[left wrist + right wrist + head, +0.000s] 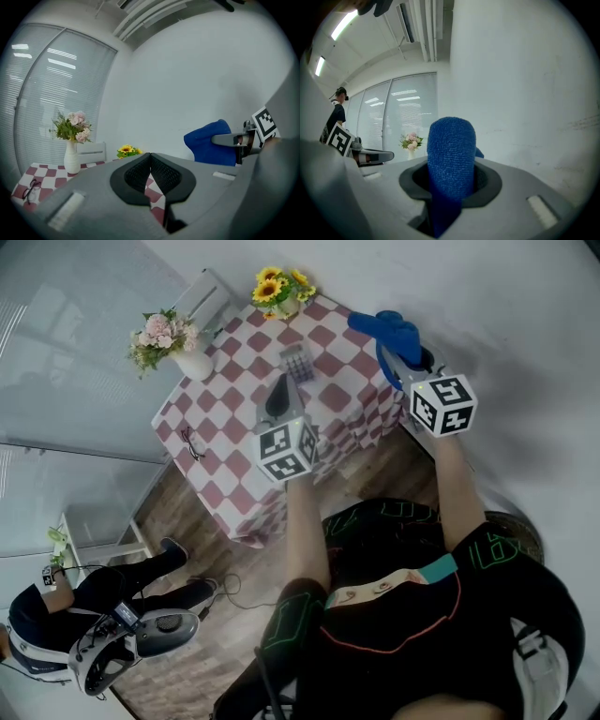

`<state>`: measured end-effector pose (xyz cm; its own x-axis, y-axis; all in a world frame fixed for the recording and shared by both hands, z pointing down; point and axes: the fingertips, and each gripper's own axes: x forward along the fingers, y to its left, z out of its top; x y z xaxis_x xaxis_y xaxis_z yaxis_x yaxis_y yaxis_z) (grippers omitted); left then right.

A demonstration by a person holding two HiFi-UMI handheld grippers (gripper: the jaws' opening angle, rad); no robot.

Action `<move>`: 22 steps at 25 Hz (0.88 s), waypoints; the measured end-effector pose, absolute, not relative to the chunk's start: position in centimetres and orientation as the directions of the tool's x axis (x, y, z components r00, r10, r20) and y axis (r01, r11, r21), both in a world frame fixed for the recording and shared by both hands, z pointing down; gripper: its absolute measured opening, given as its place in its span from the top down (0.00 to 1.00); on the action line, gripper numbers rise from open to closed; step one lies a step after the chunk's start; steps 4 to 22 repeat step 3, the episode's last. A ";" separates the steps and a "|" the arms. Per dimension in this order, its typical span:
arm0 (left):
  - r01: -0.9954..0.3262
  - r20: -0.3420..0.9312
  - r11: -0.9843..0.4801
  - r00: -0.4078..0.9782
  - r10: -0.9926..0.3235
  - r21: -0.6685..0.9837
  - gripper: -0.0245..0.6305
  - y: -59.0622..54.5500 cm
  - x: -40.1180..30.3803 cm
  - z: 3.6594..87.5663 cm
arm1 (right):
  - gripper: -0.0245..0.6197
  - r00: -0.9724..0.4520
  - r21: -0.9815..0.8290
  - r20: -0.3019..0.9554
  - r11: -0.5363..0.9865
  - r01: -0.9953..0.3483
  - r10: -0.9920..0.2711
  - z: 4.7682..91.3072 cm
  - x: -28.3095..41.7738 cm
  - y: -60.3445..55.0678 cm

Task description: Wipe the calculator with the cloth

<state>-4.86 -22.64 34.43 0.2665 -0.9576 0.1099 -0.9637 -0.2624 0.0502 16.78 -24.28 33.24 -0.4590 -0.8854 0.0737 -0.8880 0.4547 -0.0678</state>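
Observation:
A grey calculator (297, 363) lies on the red-and-white checked table (242, 432), towards its far side. My left gripper (279, 396) hovers above the table just in front of the calculator, jaws shut with nothing between them; its black pads (151, 176) meet. My right gripper (398, 357) is raised to the right of the table, shut on a blue cloth (386, 330). In the right gripper view the blue cloth (450, 161) stands up between the jaws. In the left gripper view the blue cloth (211, 143) shows at the right, held aloft.
A white vase of pink flowers (169, 338) stands at the table's left corner, sunflowers (279, 289) at the far edge, spectacles (192, 442) near the left edge. A white chair (204, 298) stands behind. A seated person (84, 610) is on the floor at left.

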 end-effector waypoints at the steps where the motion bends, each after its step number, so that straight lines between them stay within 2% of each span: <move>1: -0.964 0.107 -0.262 0.266 -0.958 0.049 0.95 -22.7 -4.9 34.3 | 0.79 -0.461 -0.064 0.070 0.457 -0.887 -0.885 33.0 16.7 -24.3; 22: -0.964 0.102 -0.263 0.267 -0.958 0.046 0.95 -22.9 -5.0 34.1 | 0.79 -0.465 -0.055 0.062 0.462 -0.885 -0.883 32.7 16.6 -24.4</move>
